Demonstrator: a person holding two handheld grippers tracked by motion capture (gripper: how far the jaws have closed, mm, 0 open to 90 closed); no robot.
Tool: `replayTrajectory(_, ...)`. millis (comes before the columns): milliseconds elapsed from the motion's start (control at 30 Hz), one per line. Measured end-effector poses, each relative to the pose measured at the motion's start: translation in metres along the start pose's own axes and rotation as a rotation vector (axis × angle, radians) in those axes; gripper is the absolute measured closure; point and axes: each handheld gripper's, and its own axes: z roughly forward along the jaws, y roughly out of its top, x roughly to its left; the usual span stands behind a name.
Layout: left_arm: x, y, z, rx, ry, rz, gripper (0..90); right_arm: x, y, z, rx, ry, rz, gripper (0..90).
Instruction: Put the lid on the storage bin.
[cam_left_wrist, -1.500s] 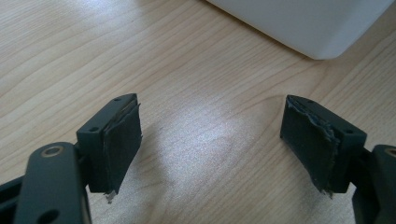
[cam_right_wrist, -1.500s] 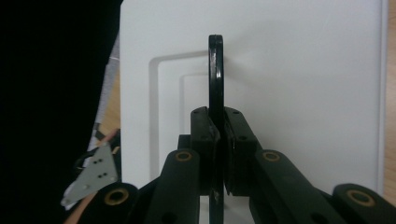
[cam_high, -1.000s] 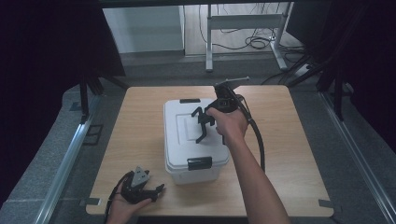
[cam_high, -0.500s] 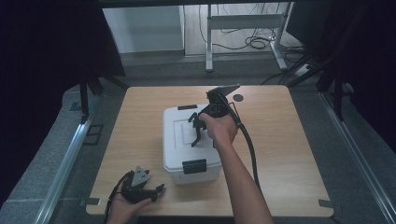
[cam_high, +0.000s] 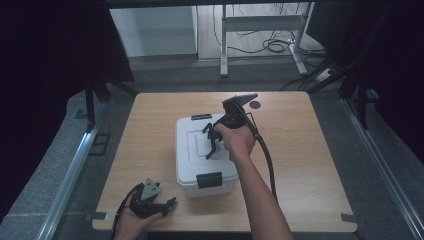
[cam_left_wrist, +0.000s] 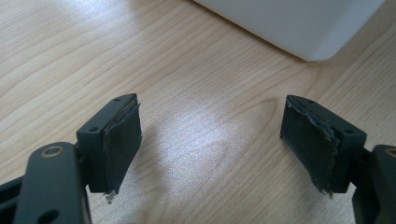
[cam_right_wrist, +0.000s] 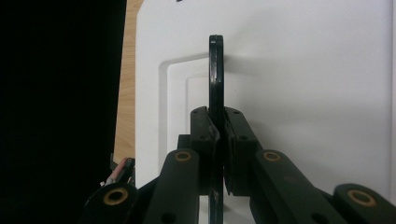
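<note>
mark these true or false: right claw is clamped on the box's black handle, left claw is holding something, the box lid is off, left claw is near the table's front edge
1. The right claw is clamped on the black handle of the white box. True.
2. The left claw is holding something. False: its jaws stand wide apart over bare table.
3. The box lid is off. False: the lid sits on the box, and a black latch shows at its front.
4. The left claw is near the table's front edge. True, in the high view.
</note>
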Motion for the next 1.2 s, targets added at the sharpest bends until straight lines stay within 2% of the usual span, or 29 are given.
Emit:
replayTrajectory(67,0.000,0.000,0.000,0.000,0.000,0.000,20.7,0.000,0.000,0.000,0.002,0.000,-0.004,82.9)
replayTrajectory(100,0.000,0.000,0.000,0.000,-0.001,-0.001,20.7,0.000,0.000,0.001,-0.001,0.000,-0.012,77.5)
replayTrajectory(133,0.000,0.000,0.000,0.001,-0.001,-0.001,20.7,0.000,0.000,0.001,-0.001,0.000,-0.012,77.5)
replayTrajectory(200,0.000,0.000,0.000,0.000,-0.001,-0.001,20.7,-0.001,0.001,0.000,-0.004,-0.009,-0.025,68.1)
replayTrajectory(233,0.000,0.000,0.000,0.000,-0.001,0.000,20.7,-0.003,0.002,-0.003,-0.020,-0.007,-0.044,59.8)
replayTrajectory(333,0.000,0.000,0.000,0.001,-0.001,0.001,20.7,-0.005,0.003,-0.011,-0.030,0.008,-0.070,53.8)
replayTrajectory(567,0.000,0.000,0.001,0.004,0.005,0.005,20.7,-0.016,0.001,-0.031,-0.076,0.013,-0.137,49.1)
replayTrajectory(700,0.000,-0.001,0.000,0.006,0.009,0.003,20.6,-0.026,-0.003,-0.044,-0.129,0.002,-0.219,48.7)
replayTrajectory(733,0.000,-0.001,0.000,0.004,0.013,-0.005,20.6,-0.032,-0.007,-0.050,-0.150,-0.020,-0.258,48.4)
replayTrajectory(767,0.000,-0.001,0.000,0.004,0.013,-0.005,20.6,-0.032,-0.007,-0.050,-0.150,-0.020,-0.258,48.4)
replayTrajectory(800,0.000,-0.001,0.000,0.001,0.012,-0.008,20.6,-0.038,-0.011,-0.054,-0.164,-0.041,-0.299,47.7)
replayTrajectory(933,0.001,-0.002,0.000,0.001,0.007,-0.015,20.7,-0.048,-0.018,-0.058,-0.186,-0.067,-0.334,45.2)
replayTrajectory(1000,0.002,-0.003,0.000,0.000,0.002,-0.023,20.5,-0.056,-0.023,-0.061,-0.196,-0.073,-0.334,43.7)
replayTrajectory(1100,0.003,-0.003,0.001,-0.003,-0.004,-0.033,20.4,-0.068,-0.028,-0.065,-0.229,-0.108,-0.344,43.7)
replayTrajectory(1200,0.004,-0.004,0.001,-0.002,-0.012,-0.041,20.3,-0.081,-0.031,-0.068,-0.252,-0.096,-0.336,43.7)
